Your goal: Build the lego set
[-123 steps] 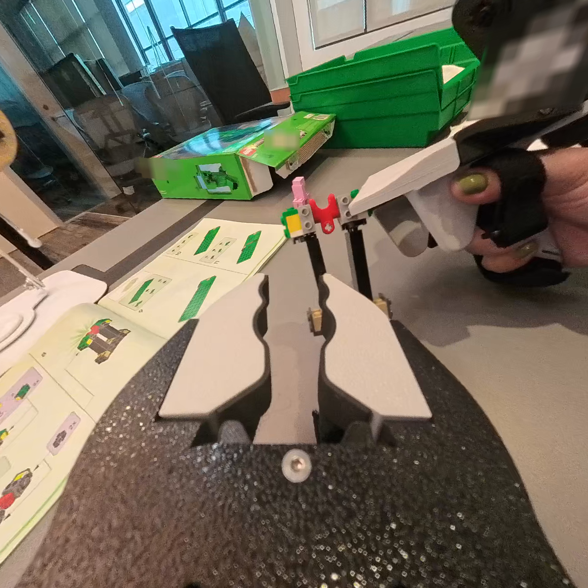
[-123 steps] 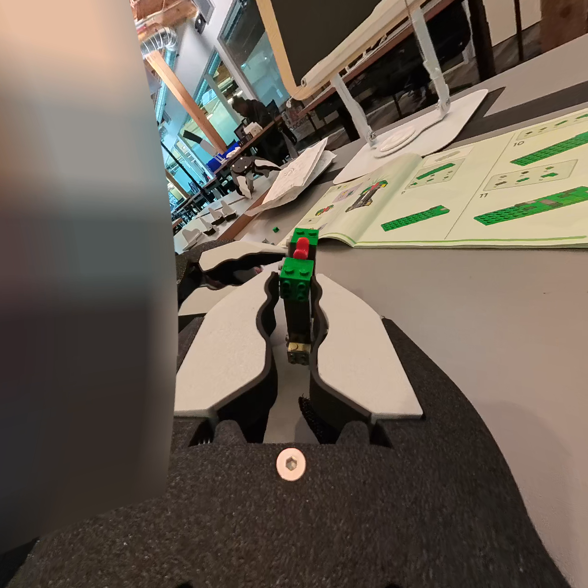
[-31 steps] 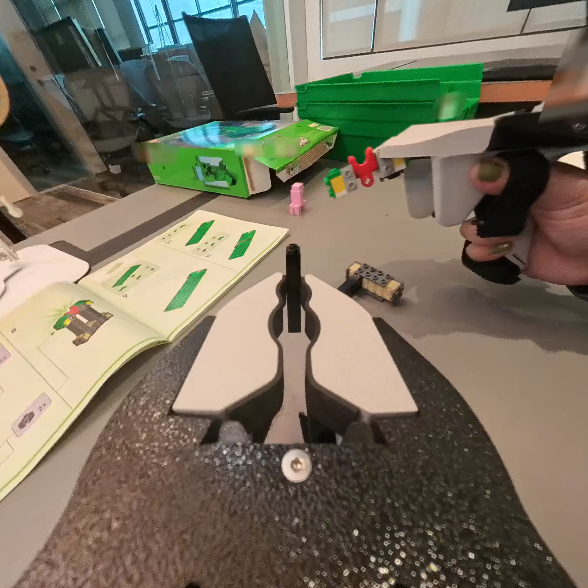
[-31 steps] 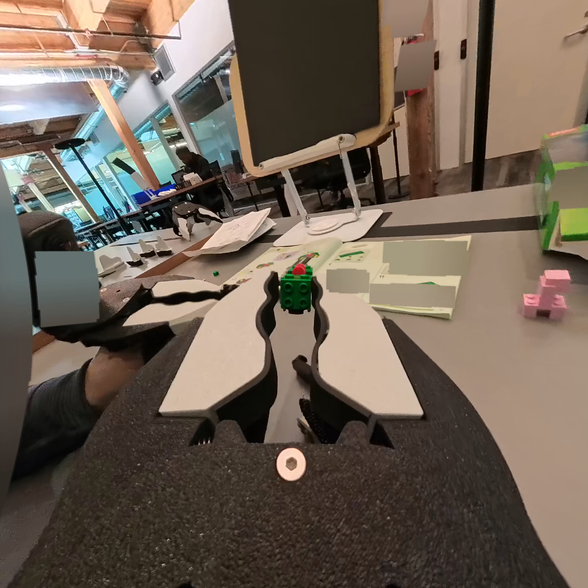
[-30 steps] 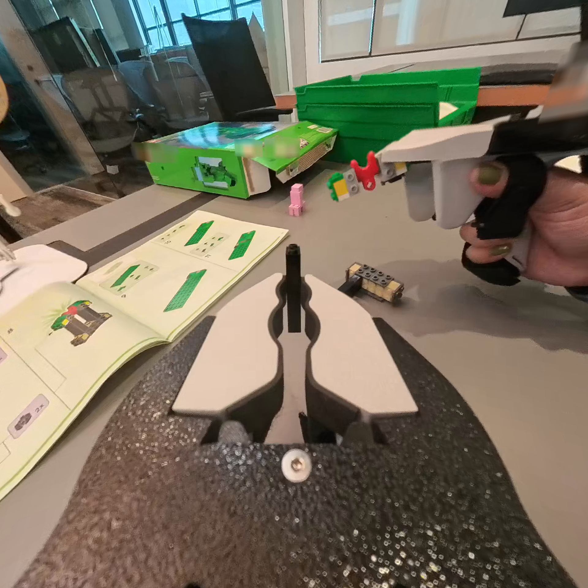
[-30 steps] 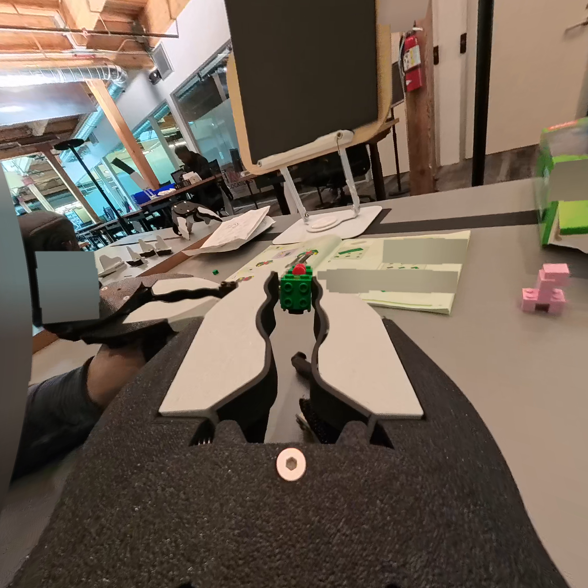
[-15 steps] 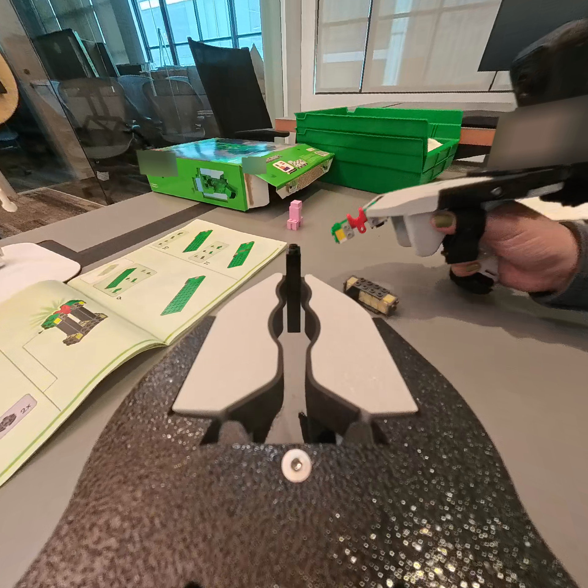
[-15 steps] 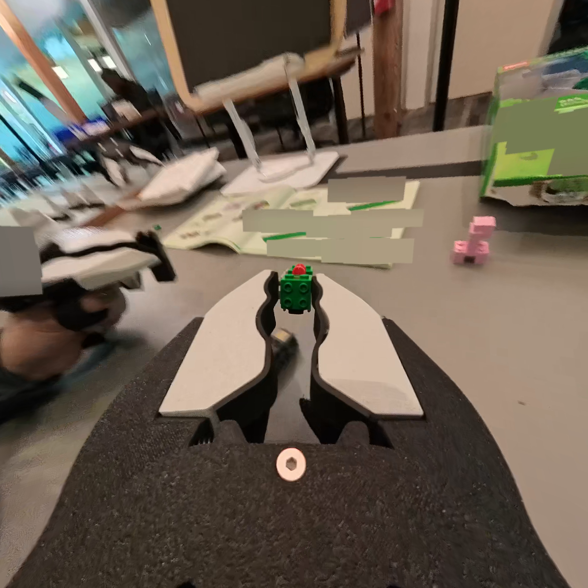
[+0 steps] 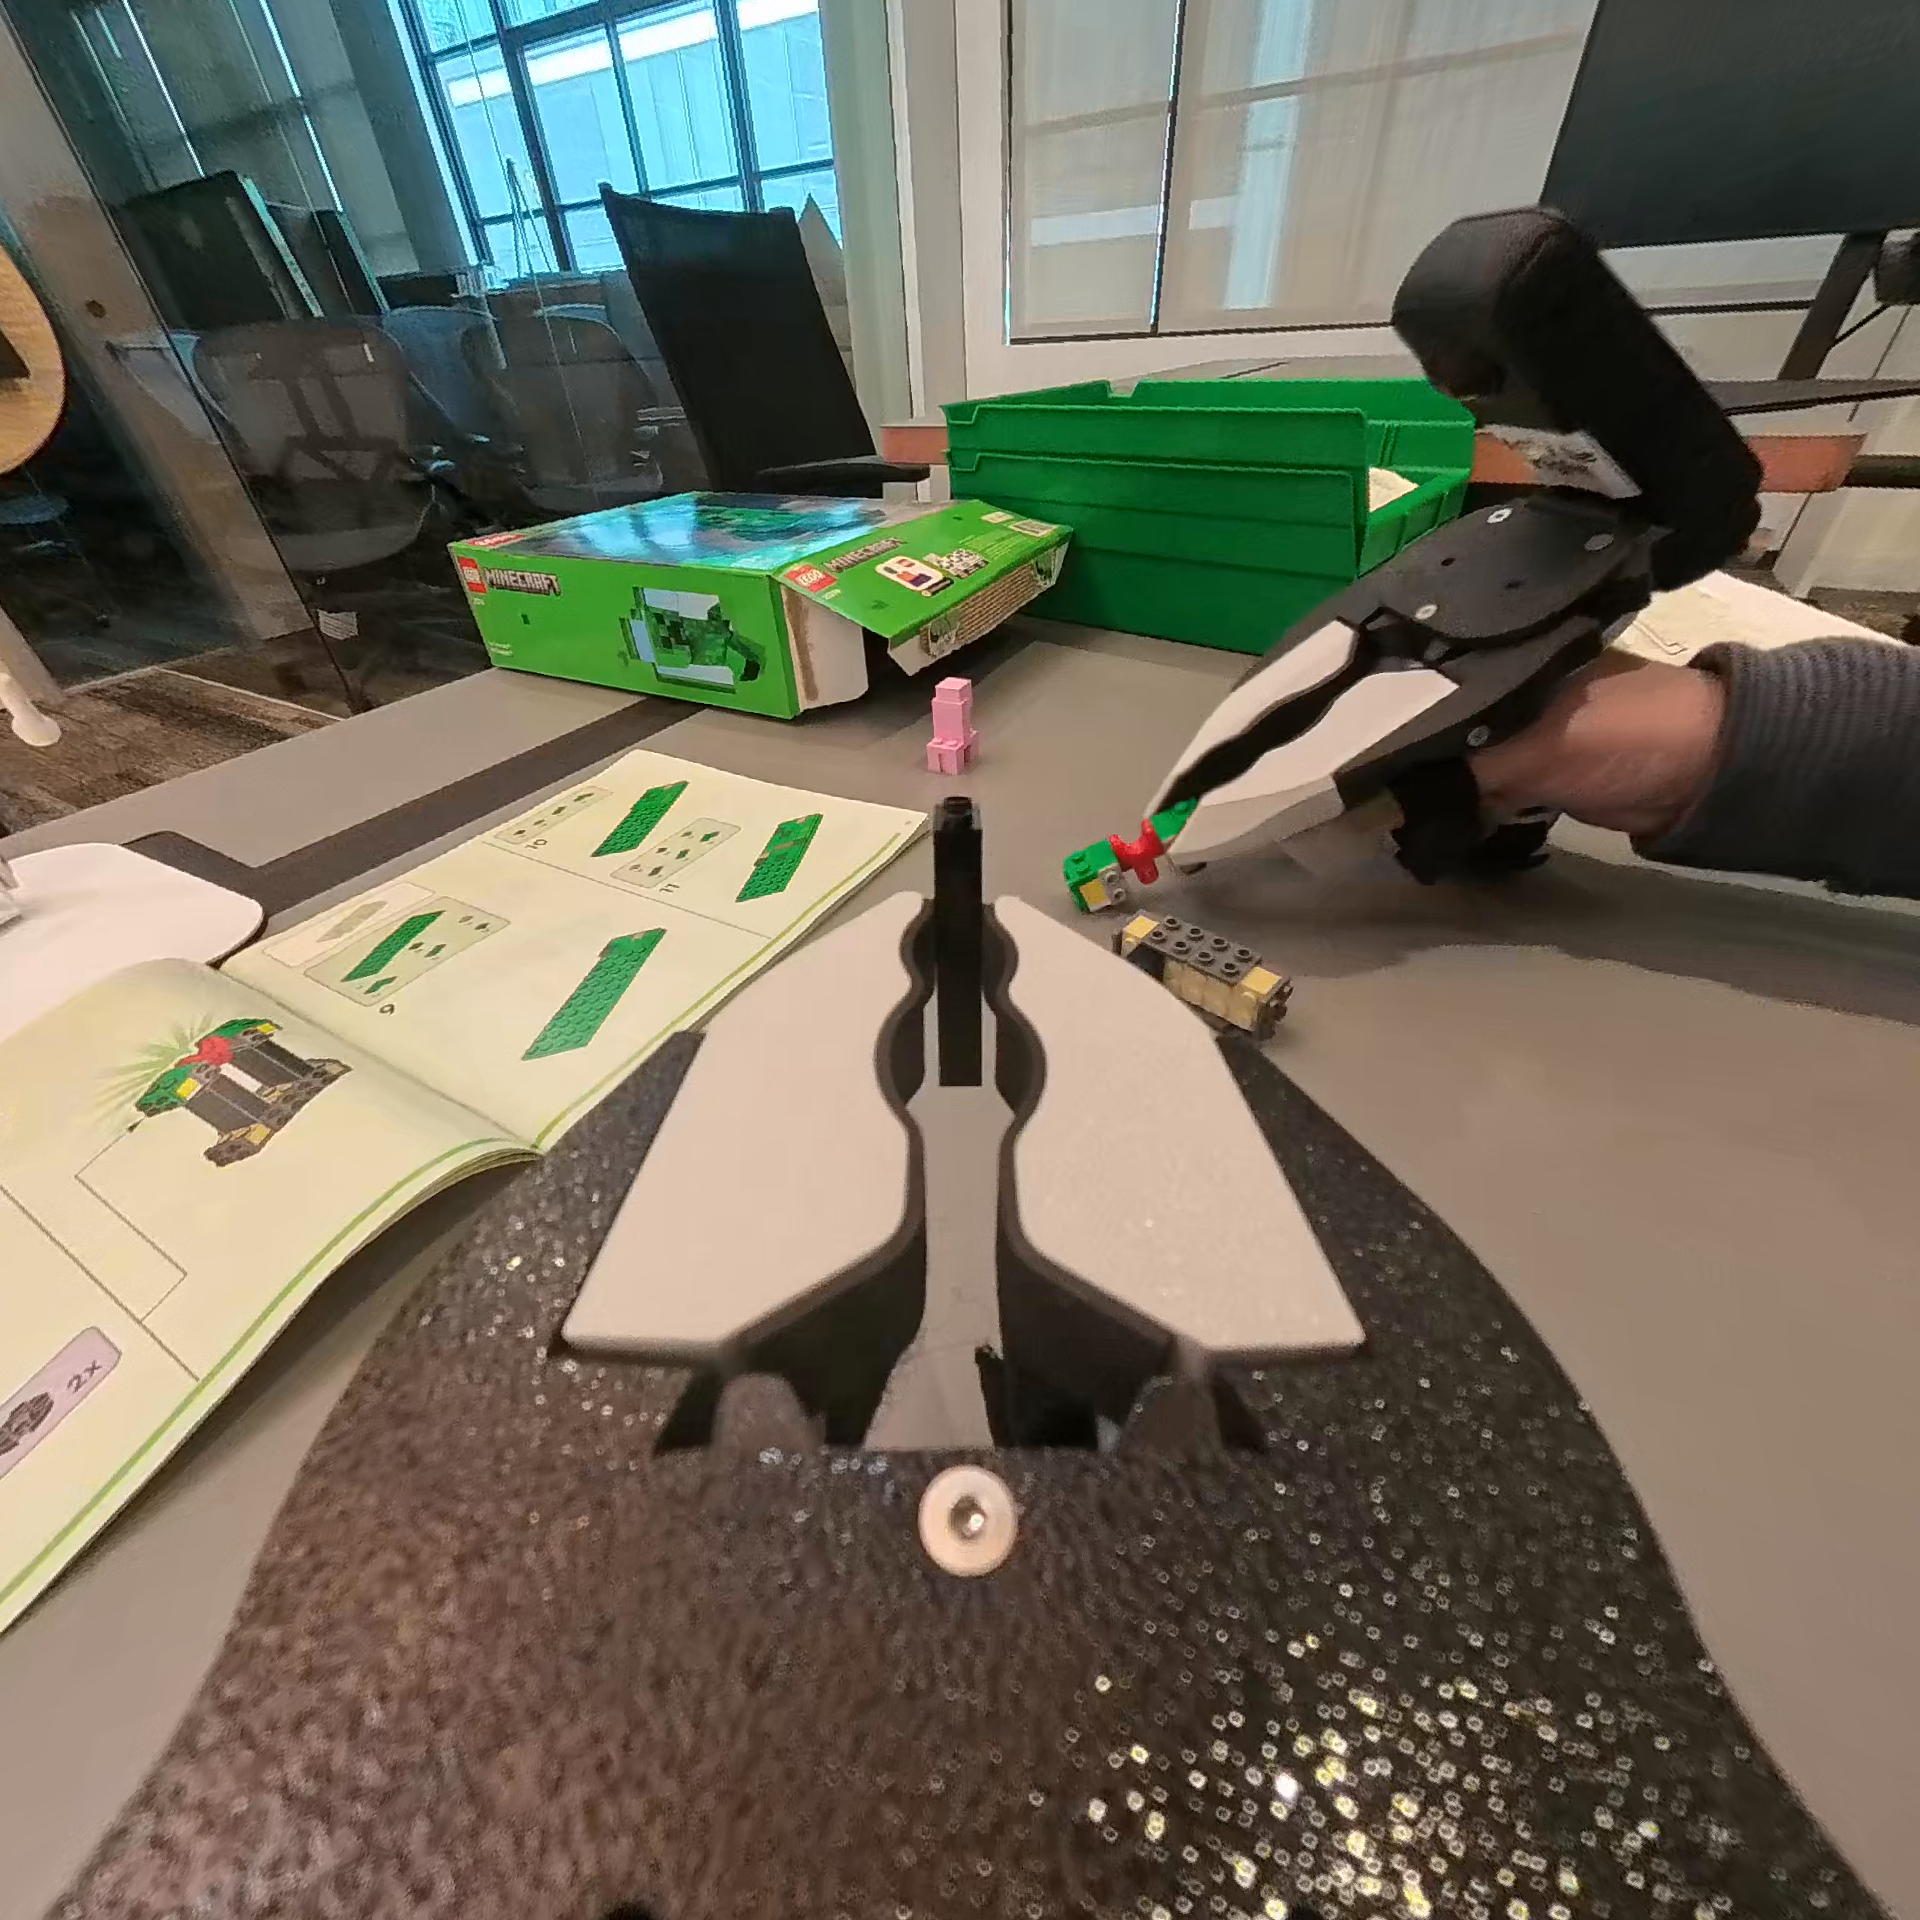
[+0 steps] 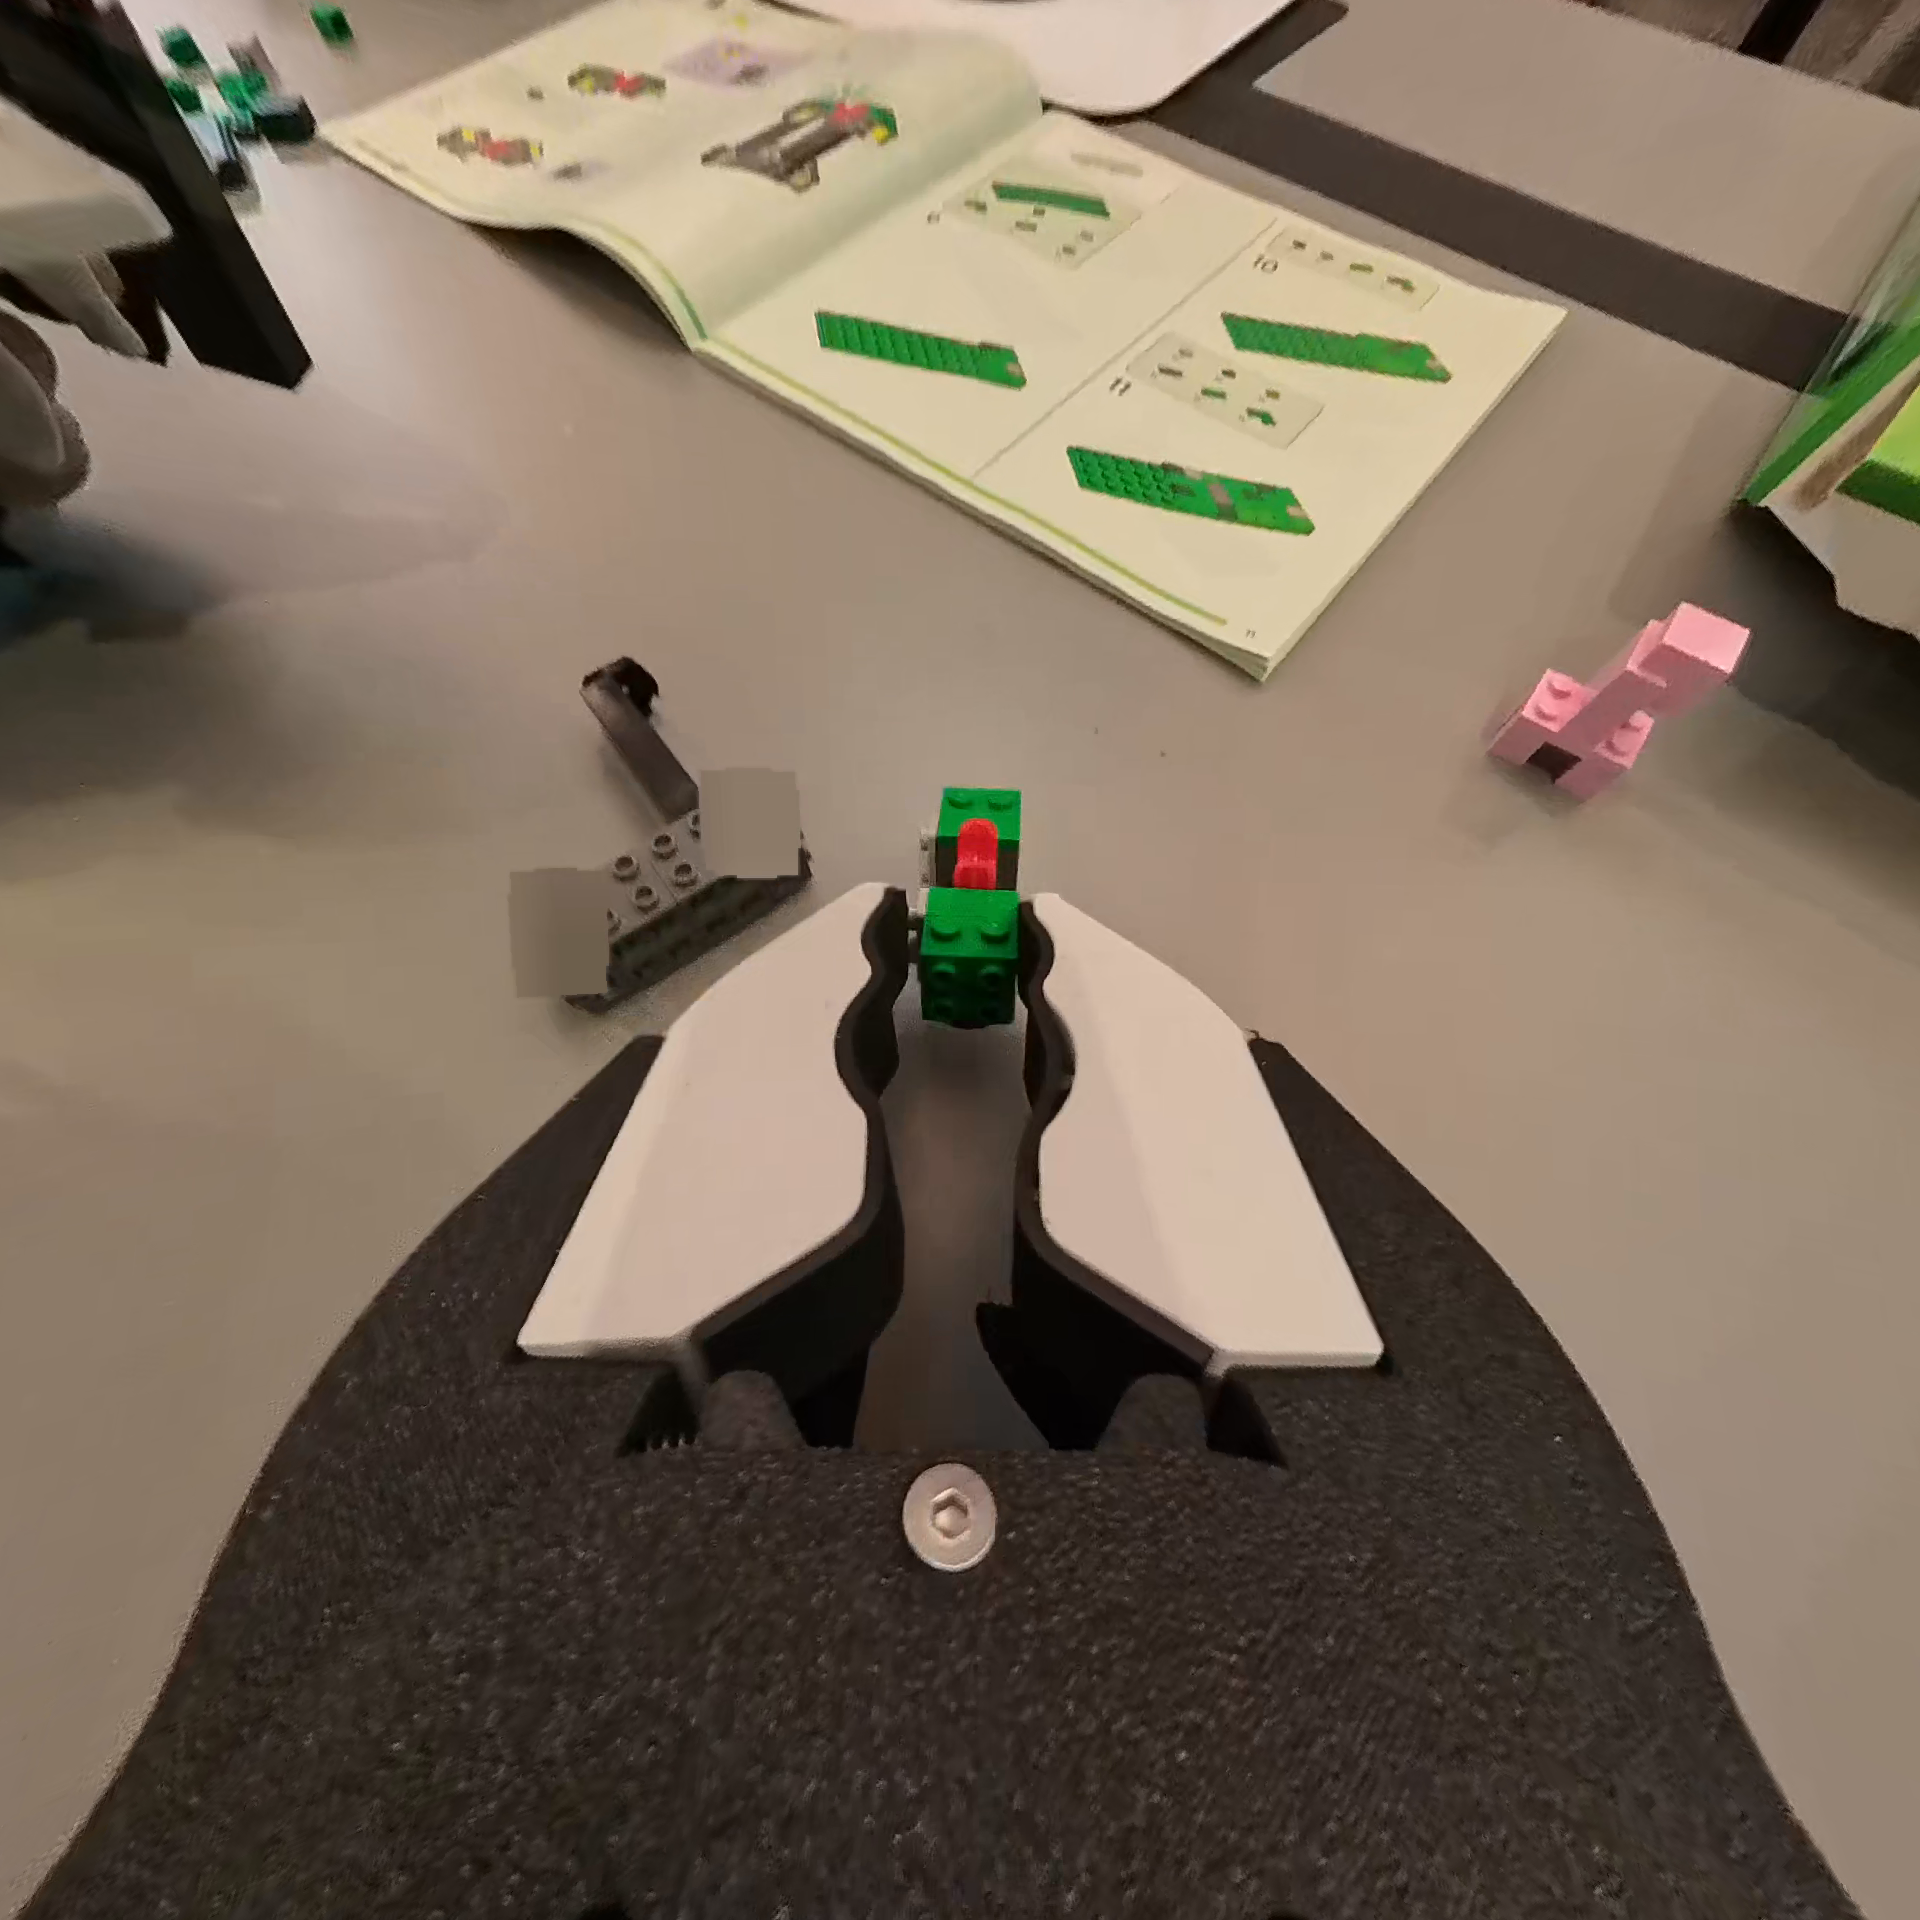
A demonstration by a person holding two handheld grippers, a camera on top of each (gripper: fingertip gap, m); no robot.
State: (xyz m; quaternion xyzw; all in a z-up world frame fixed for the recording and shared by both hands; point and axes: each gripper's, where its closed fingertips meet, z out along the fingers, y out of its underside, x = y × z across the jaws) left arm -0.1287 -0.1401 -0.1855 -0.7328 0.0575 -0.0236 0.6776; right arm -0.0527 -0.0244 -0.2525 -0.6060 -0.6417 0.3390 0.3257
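Observation:
My left gripper (image 9: pixel 957 920) is shut on a tall black column piece (image 9: pixel 957 904) that stands up between its fingers. My right gripper (image 10: pixel 968 920) is shut on a small green assembly (image 10: pixel 968 961) with a red piece (image 10: pixel 975 854) on top. It tilts down, with the assembly's far end at the table surface. In the left wrist view the right gripper (image 9: pixel 1179 826) and the green assembly (image 9: pixel 1112 868) are just behind a grey and tan brick assembly (image 9: pixel 1205 961) lying on the table. That assembly (image 10: pixel 665 899) lies left of my right fingertips.
An open instruction booklet (image 9: pixel 520 966) lies at the left, also in the right wrist view (image 10: pixel 1039 312). A pink figure (image 9: pixel 951 725) stands behind it, and a green set box (image 9: pixel 727 613) and green bins (image 9: pixel 1205 499) stand at the back. Loose green bricks (image 10: pixel 229 83) lie far left. There is about 15 centimeters between the tips of the two grippers.
My right gripper has come down from mid-air to the table with the green assembly and now points downward beside the grey assembly. My left gripper holds the black column still.

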